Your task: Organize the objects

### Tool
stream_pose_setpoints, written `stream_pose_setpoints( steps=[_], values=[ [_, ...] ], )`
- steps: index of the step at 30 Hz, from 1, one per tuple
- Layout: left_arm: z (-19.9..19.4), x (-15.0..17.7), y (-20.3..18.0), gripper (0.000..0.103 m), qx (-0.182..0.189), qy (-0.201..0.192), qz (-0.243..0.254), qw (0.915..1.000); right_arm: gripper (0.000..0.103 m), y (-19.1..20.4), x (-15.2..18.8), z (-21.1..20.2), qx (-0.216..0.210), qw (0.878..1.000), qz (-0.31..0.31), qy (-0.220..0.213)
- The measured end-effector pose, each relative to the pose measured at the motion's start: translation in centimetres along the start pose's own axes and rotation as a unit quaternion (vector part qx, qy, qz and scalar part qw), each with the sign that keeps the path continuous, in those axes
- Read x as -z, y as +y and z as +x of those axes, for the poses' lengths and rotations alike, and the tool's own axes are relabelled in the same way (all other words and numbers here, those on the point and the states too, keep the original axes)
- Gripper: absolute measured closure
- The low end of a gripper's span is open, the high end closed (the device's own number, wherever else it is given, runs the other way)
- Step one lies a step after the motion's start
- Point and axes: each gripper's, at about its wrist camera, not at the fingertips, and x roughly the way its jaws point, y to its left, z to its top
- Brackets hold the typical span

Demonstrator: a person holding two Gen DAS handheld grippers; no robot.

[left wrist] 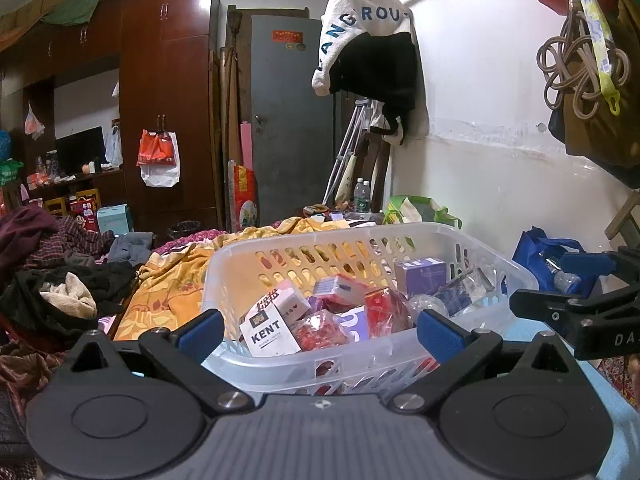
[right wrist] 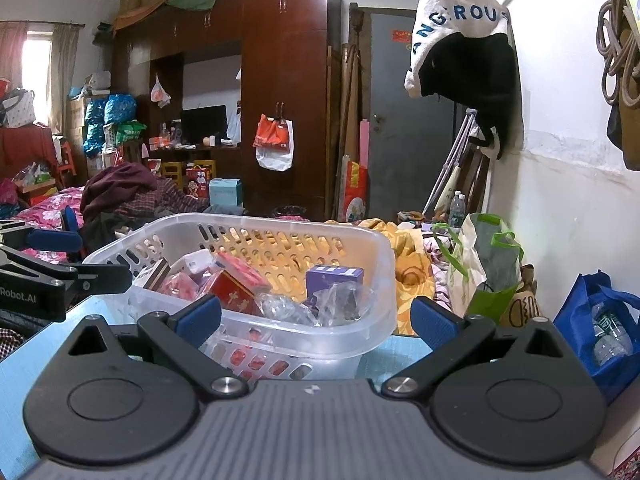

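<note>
A clear plastic basket (left wrist: pixel 472 236) with slotted walls stands on a light blue surface right in front of both grippers; it also shows in the right wrist view (right wrist: pixel 372 240). It holds several small boxes and packets: a white KENT pack (left wrist: pixel 267 330), a red box (left wrist: pixel 384 306), a purple box (left wrist: pixel 420 274) (right wrist: pixel 335 278) and crinkled clear wrap (right wrist: pixel 280 306). My left gripper (left wrist: pixel 318 330) is open and empty, its blue pads just short of the basket's near wall. My right gripper (right wrist: pixel 316 320) is open and empty at the near right corner.
A yellow blanket (left wrist: pixel 172 280) and a heap of dark clothes (left wrist: pixel 60 280) lie on the bed to the left. A blue bag with bottles (right wrist: pixel 604 332) and a green-handled bag (right wrist: pixel 484 264) stand along the white wall on the right. A brown wardrobe (right wrist: pixel 288 80) stands behind.
</note>
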Motion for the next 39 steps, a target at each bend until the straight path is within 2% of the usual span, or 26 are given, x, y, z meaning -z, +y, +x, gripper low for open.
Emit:
stream_pose_setpoints(
  steps=[39],
  values=[
    [0.24, 0.23, -0.08, 0.0, -0.001, 0.003, 0.0, 1.0, 0.0, 0.06, 0.12, 0.14, -0.002, 1.0, -0.004, 0.001]
  ],
)
